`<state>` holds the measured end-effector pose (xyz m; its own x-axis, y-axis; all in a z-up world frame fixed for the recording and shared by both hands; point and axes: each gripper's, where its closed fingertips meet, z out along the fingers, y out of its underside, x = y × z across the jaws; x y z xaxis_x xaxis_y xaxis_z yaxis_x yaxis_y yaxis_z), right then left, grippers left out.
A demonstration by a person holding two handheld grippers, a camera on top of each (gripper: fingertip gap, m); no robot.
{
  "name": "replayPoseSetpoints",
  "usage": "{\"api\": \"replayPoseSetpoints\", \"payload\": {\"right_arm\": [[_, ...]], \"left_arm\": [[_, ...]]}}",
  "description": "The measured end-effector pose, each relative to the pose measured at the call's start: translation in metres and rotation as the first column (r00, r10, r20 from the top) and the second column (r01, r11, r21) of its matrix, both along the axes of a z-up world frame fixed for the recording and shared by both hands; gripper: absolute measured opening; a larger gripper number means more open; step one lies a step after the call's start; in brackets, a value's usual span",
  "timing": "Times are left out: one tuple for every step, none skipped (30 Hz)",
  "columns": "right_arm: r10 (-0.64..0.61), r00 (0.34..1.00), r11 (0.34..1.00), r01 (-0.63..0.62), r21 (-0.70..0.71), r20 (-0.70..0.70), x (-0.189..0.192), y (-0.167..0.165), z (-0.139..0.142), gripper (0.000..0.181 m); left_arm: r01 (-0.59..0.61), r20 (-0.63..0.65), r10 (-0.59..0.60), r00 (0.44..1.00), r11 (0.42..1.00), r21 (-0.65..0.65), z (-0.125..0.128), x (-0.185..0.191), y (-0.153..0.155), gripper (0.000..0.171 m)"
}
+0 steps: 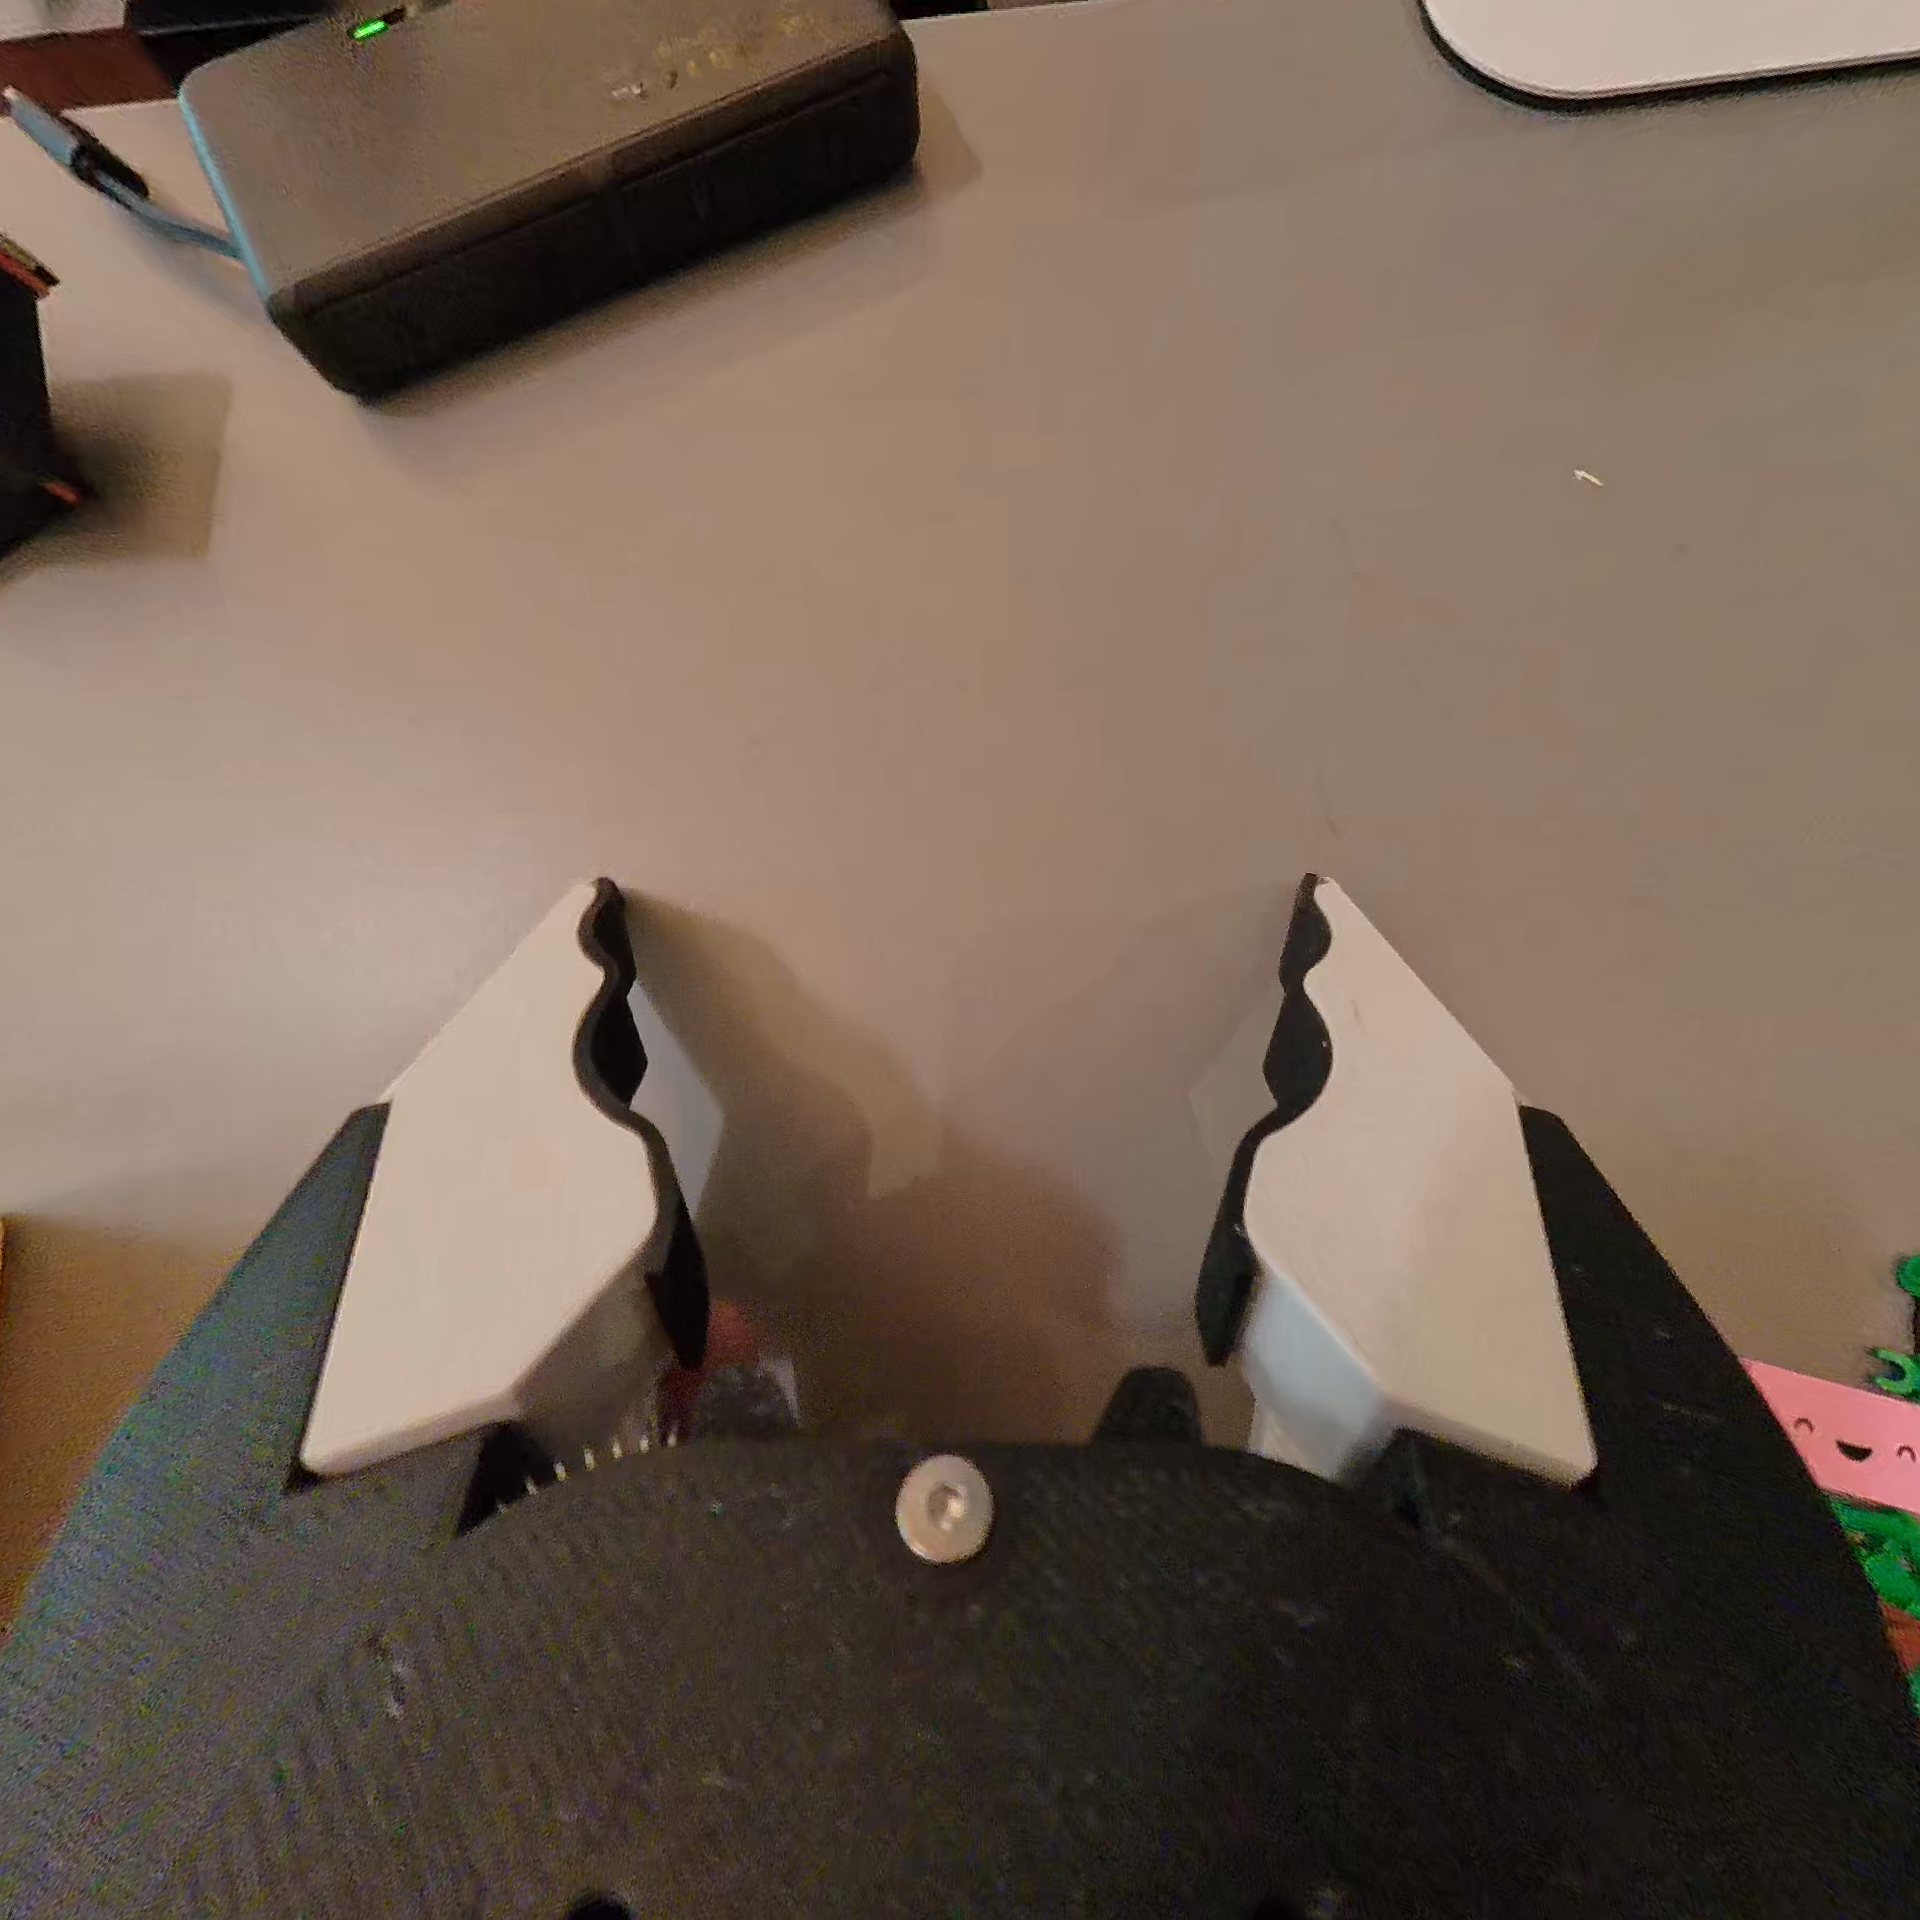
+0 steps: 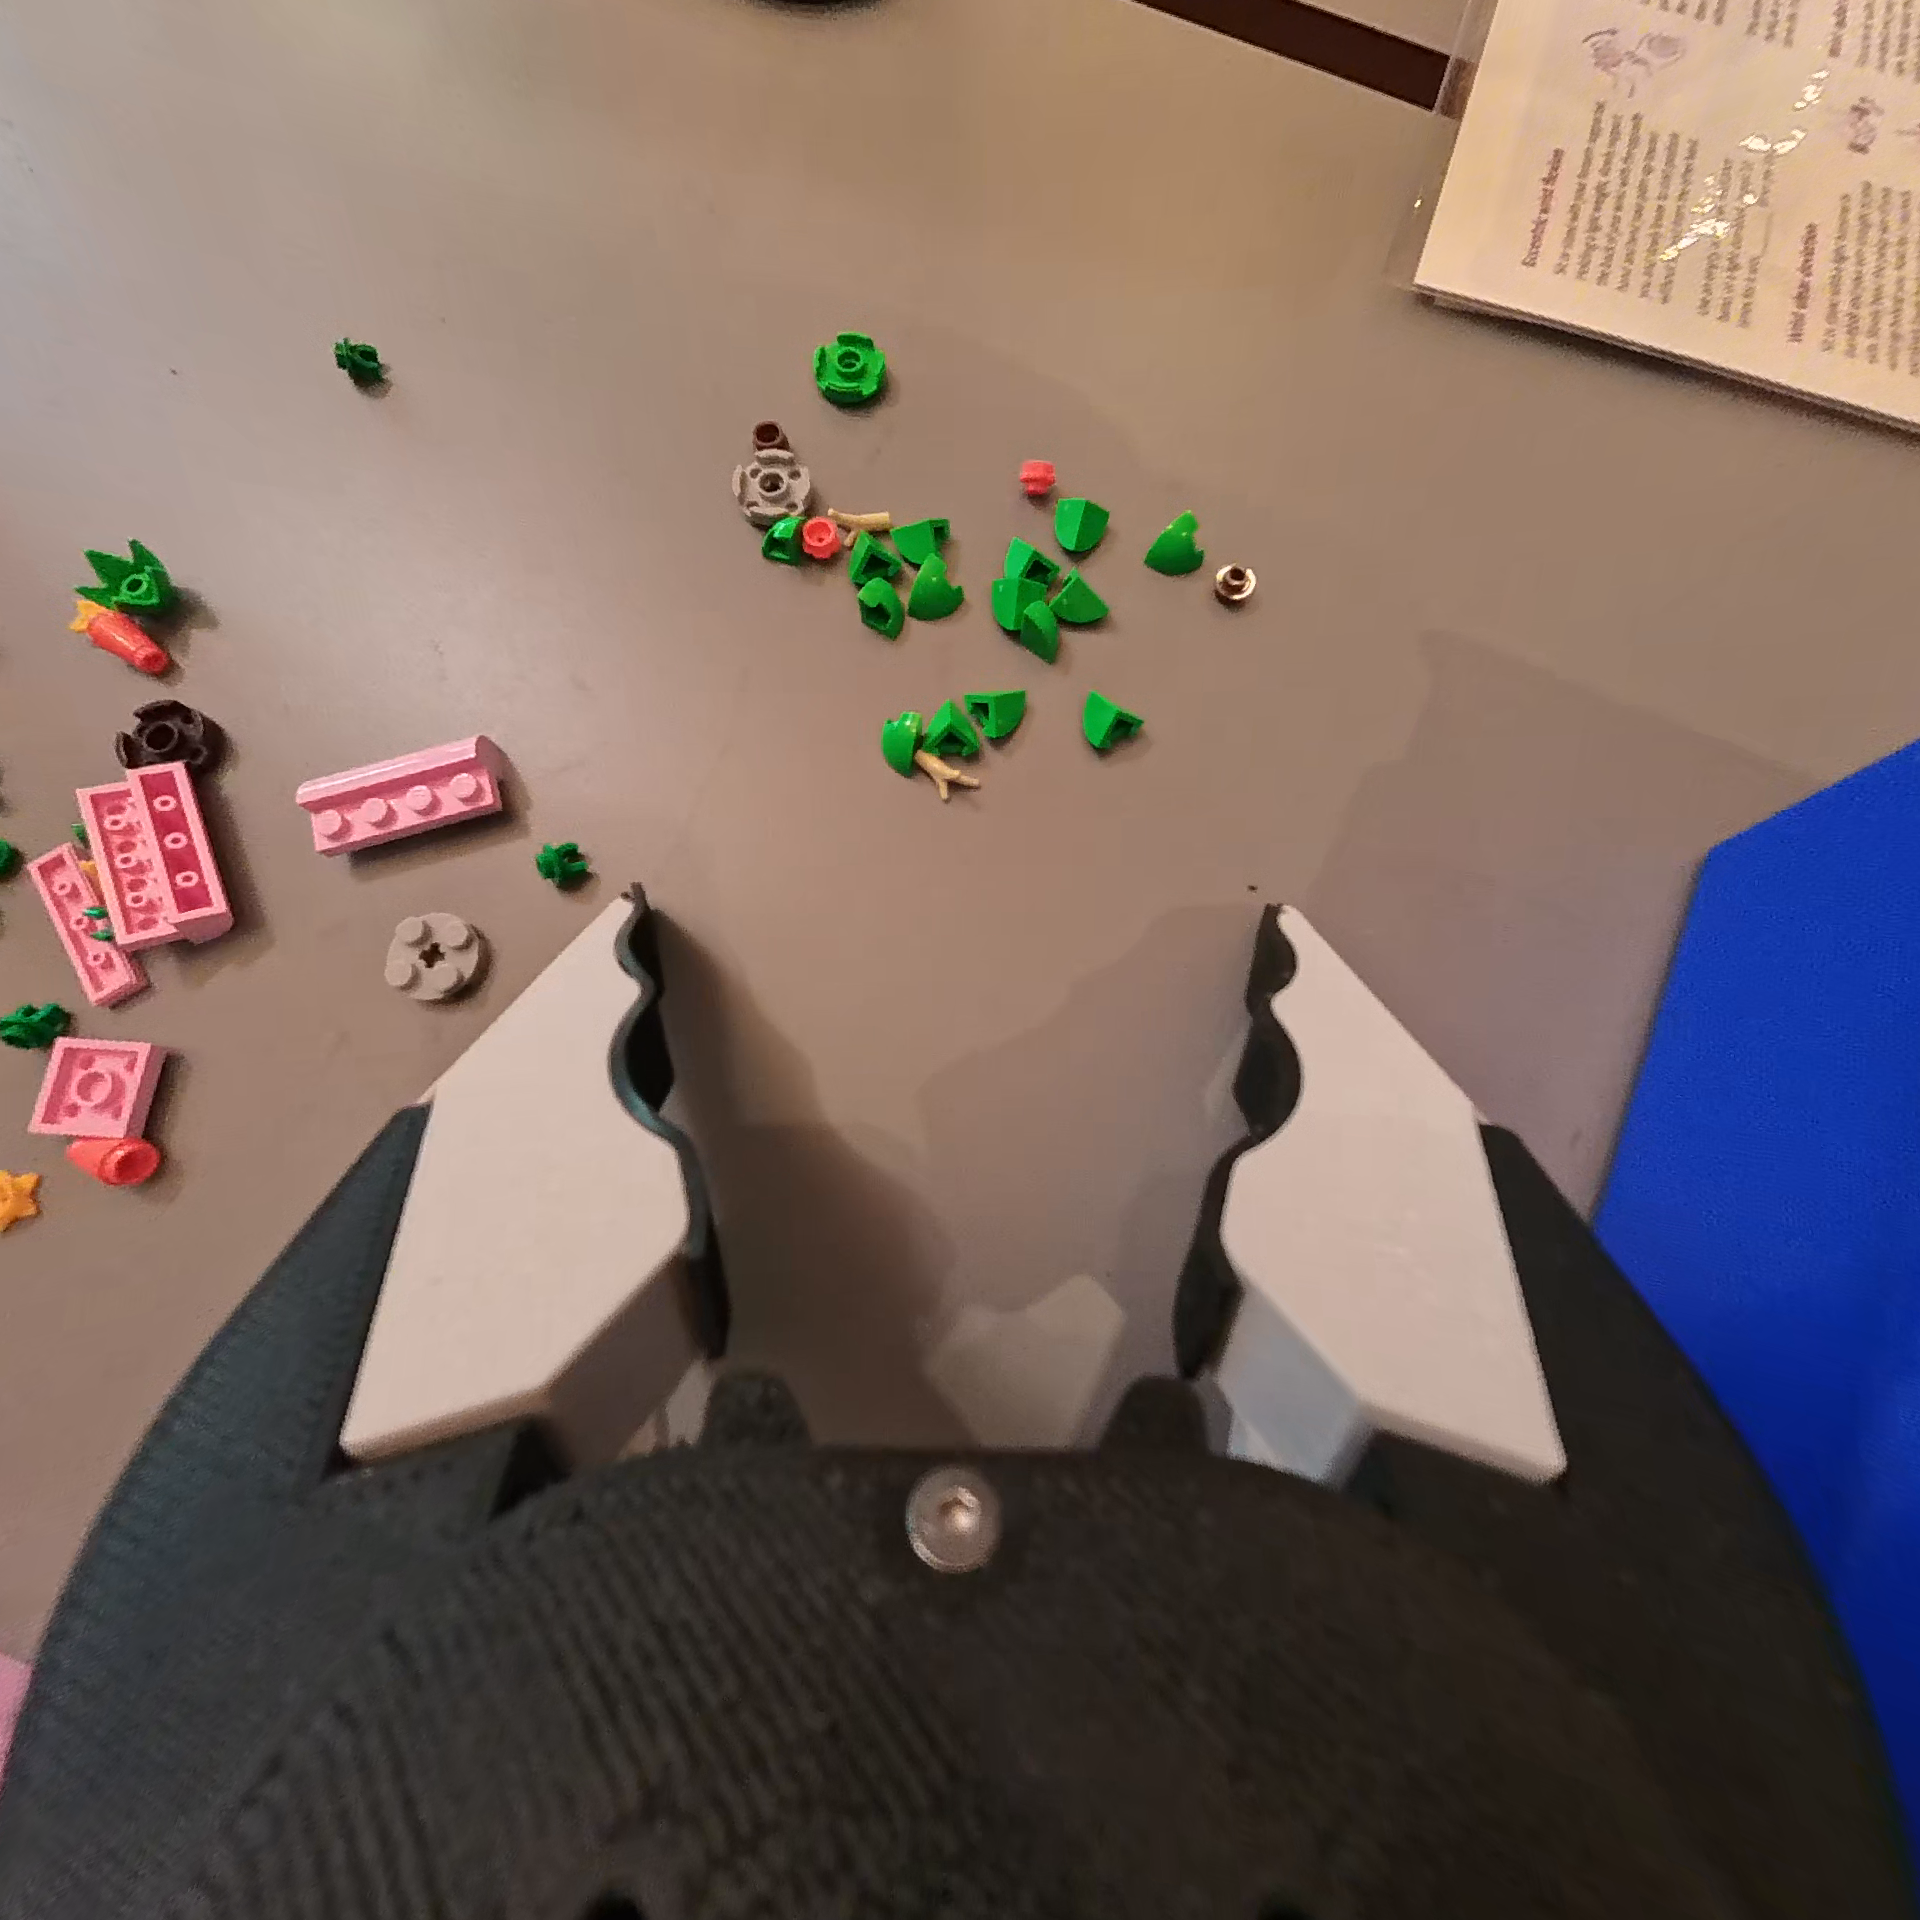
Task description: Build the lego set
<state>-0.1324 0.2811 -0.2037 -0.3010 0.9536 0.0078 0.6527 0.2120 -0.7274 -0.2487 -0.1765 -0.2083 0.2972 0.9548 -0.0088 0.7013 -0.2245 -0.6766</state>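
My right gripper point(image 2: 951, 899) is open and empty above the grey table. Ahead of it lie several small green curved lego pieces point(image 2: 1023, 597), a green round plate point(image 2: 850, 367), a grey round plate point(image 2: 771, 488) and small red studs point(image 2: 1035, 476). To its left lie a long pink brick point(image 2: 403, 795), a stack of pink plates point(image 2: 156, 857), a pink square plate point(image 2: 96, 1089), a grey round piece point(image 2: 436, 956) and an orange carrot piece point(image 2: 130, 639). My left gripper point(image 1: 956, 883) is open and empty over bare table; pink and green pieces point(image 1: 1860, 1455) show at its right edge.
A black box with a green light point(image 1: 561, 177) and a blue cable lies far left in the left wrist view. A white object point(image 1: 1662, 42) sits at the far right. A printed booklet point(image 2: 1704, 177) lies at the far right, and a blue surface point(image 2: 1787, 1143) at the right. Between my right fingertips and the grey round piece point(image 2: 436, 956) there is roughly 4 centimetres.
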Motion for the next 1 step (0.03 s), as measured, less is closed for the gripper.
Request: {"api": "replayPoseSetpoints", "payload": {"right_arm": [[0.000,1.000,1.000,0.000,0.000,0.000,0.0000,0.0000,0.0000,0.112]], "left_arm": [[-0.024,0.001,0.024,1.000,1.000,-0.002,-0.0003,0.0011,-0.0015,0.126]]}}
